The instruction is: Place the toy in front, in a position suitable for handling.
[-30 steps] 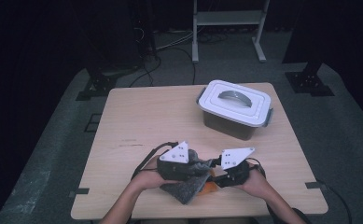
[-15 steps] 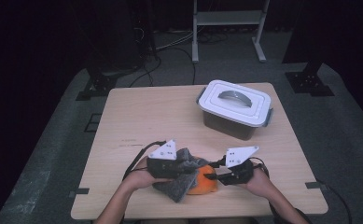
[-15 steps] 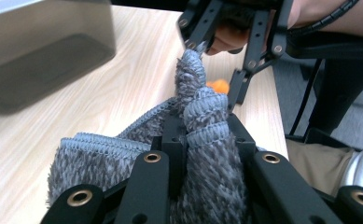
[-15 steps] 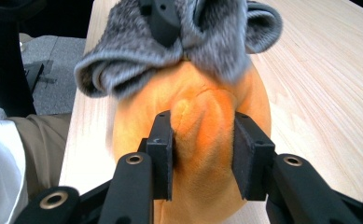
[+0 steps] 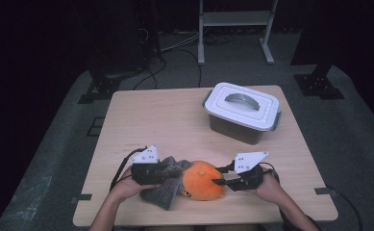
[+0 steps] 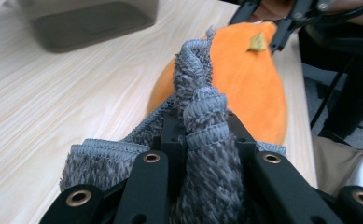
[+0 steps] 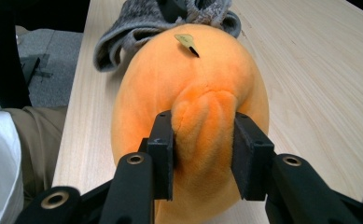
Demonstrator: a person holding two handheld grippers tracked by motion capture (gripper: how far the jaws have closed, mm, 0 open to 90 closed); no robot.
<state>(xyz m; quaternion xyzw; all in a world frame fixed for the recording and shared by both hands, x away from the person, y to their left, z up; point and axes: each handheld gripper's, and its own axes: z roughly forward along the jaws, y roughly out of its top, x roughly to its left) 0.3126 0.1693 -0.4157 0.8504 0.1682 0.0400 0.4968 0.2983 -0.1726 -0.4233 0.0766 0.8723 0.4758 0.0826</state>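
down at the near edge of the wooden table (image 5: 175, 120), the left gripper (image 5: 148, 174) is clamped tight on a bunched fold of grey fuzzy cloth (image 6: 202, 140), which drapes between its jaws and lies against the orange plush toy (image 5: 201, 180). just beside it, the right gripper (image 5: 223, 182) pinches a ridge of that orange plush toy, the fabric bulging between the pads, its jaws having just been closing. a small tan tag (image 7: 186, 41) sticks out of the plush. well apart, toward the far right, sits a white lidded box (image 5: 242, 110).
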